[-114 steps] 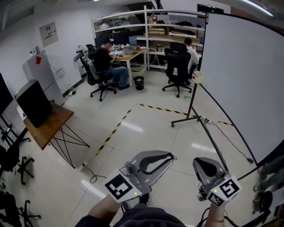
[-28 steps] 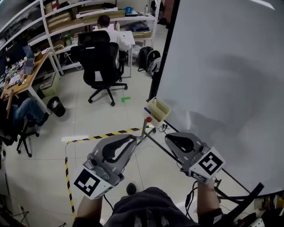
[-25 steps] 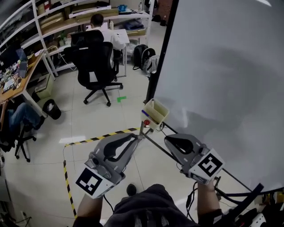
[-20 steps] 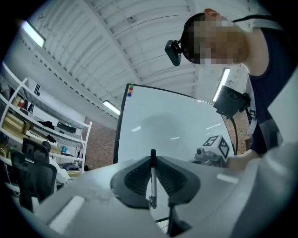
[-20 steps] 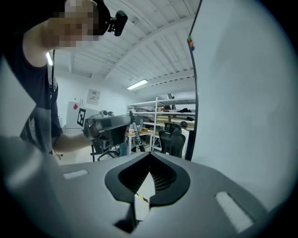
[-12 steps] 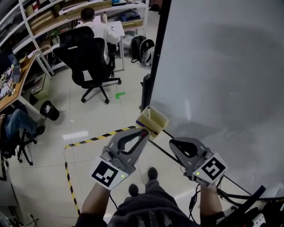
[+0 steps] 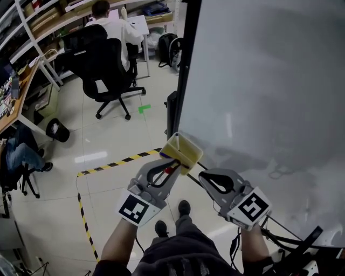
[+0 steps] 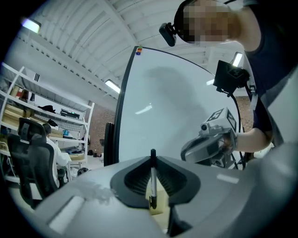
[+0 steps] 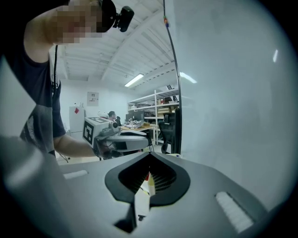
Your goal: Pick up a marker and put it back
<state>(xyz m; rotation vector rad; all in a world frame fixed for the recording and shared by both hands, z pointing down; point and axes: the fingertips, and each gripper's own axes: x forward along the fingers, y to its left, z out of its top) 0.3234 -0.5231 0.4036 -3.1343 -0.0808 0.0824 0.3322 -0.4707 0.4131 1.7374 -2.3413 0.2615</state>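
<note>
A small yellow tray (image 7: 184,149) hangs at the whiteboard's (image 7: 269,81) lower left edge. My left gripper (image 7: 173,160) reaches up to the tray's near side. In the left gripper view a thin marker (image 8: 152,179) with a dark cap stands upright between that gripper's (image 8: 152,158) tips. The jaws press on it from both sides, with the tray (image 8: 157,208) just behind. My right gripper (image 7: 200,175) hangs a little right of and below the tray, shut with nothing in it. In the right gripper view its tips (image 9: 150,153) meet, and the tray (image 9: 149,183) shows through the gap below them.
The whiteboard's dark post (image 7: 177,102) and its slanting stand leg (image 7: 280,223) run close by my hands. A black office chair (image 7: 105,59) and a seated person (image 7: 105,13) are at the desks behind. Yellow-black tape (image 7: 113,163) crosses the floor.
My head has turned from the open room to the whiteboard. Both grippers have come up to the tray, and the left jaws, just below it half a second ago, now sit at its edge.
</note>
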